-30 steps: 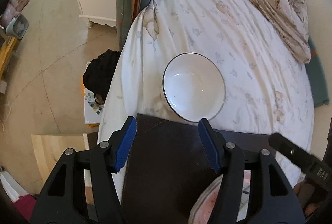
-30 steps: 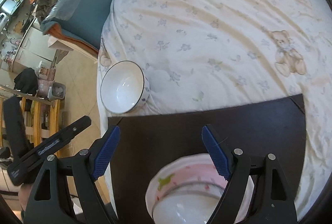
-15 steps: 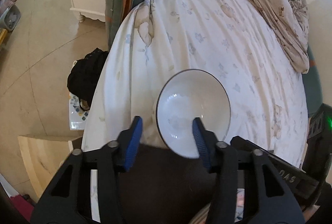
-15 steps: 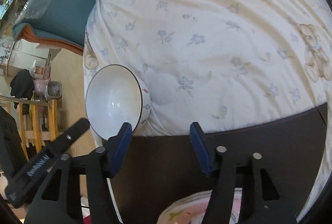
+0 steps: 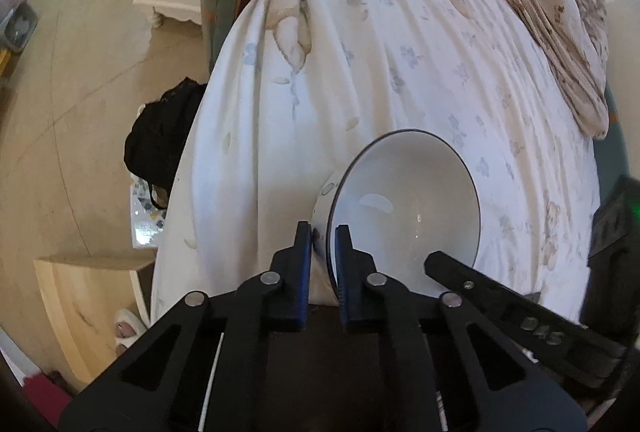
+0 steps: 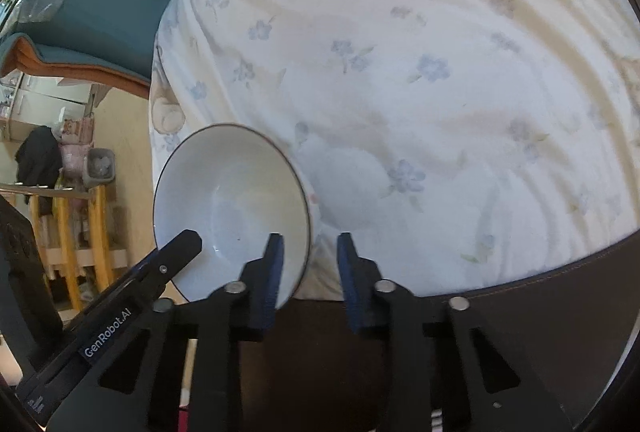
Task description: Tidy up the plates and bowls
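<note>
One bowl [image 5: 404, 208]: left gripper [image 5: 323, 232] fingers pinch its rim, right gripper [image 6: 310, 244] fingers closing astride

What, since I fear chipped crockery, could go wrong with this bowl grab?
Left tongs pinch only the thin rim of the tilted bowl; it could swivel or slip. Right tongs are closing across the same rim; uneven pull could twist it loose onto the sheet.
</note>
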Available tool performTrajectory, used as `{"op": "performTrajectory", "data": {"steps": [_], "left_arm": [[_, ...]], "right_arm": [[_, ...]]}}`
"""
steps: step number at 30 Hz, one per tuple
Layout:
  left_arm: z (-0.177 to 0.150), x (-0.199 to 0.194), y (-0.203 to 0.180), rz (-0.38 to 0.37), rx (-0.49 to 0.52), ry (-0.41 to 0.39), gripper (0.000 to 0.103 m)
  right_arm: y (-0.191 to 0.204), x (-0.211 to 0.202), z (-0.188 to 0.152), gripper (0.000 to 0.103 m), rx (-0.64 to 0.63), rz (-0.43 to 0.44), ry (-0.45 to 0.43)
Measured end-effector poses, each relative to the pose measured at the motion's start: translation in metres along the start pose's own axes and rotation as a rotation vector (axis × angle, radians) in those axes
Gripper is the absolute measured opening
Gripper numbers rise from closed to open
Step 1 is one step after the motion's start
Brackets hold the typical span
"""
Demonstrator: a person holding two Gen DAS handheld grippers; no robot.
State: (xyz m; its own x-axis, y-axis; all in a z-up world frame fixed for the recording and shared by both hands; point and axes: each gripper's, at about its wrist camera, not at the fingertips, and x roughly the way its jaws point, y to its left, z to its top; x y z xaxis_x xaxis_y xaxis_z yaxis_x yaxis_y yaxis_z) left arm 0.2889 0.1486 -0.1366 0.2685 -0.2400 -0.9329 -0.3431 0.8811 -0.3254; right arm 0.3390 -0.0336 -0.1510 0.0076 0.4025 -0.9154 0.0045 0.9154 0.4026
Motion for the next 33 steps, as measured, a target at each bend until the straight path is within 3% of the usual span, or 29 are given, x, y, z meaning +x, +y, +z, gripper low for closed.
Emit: {"op": "performTrajectory", "data": {"steps": [1,4,8,14,21,25,33], "left_arm": [[0.000,0.000,-0.001,0.004,0.005,-0.001,0.009],[-0.001,-0.004,-0.008,0.024,0.033,-0.007,0.008],[-0.004,-0.021,-0.019,-0.013,0.077,-0.027,0.008],[-0.023,-0.053,-0.044,-0.047,0.143,-0.046,0.008],[-0.075,-0.096,-0.080,-0.072,0.248,-0.033,0.008],[-0.109,-0.110,-0.096,-0.091,0.315,-0.029,0.008],[-0.168,-0.124,-0.115,-0.117,0.384,-0.012,0.009]], "right_arm": [[0.001,0.003,0.000,0.014,-0.005,-0.023,0.003],[0.008,0.001,-0.001,0.013,-0.050,-0.069,-0.008],[0.018,-0.018,-0.009,0.013,-0.119,-0.122,-0.049],[0.014,-0.069,-0.031,0.015,-0.143,-0.093,-0.118],[-0.010,-0.134,-0.078,0.016,-0.113,-0.037,-0.189],[-0.035,-0.156,-0.114,0.017,-0.054,0.028,-0.178],[-0.075,-0.183,-0.179,0.017,-0.020,0.059,-0.199]]}}
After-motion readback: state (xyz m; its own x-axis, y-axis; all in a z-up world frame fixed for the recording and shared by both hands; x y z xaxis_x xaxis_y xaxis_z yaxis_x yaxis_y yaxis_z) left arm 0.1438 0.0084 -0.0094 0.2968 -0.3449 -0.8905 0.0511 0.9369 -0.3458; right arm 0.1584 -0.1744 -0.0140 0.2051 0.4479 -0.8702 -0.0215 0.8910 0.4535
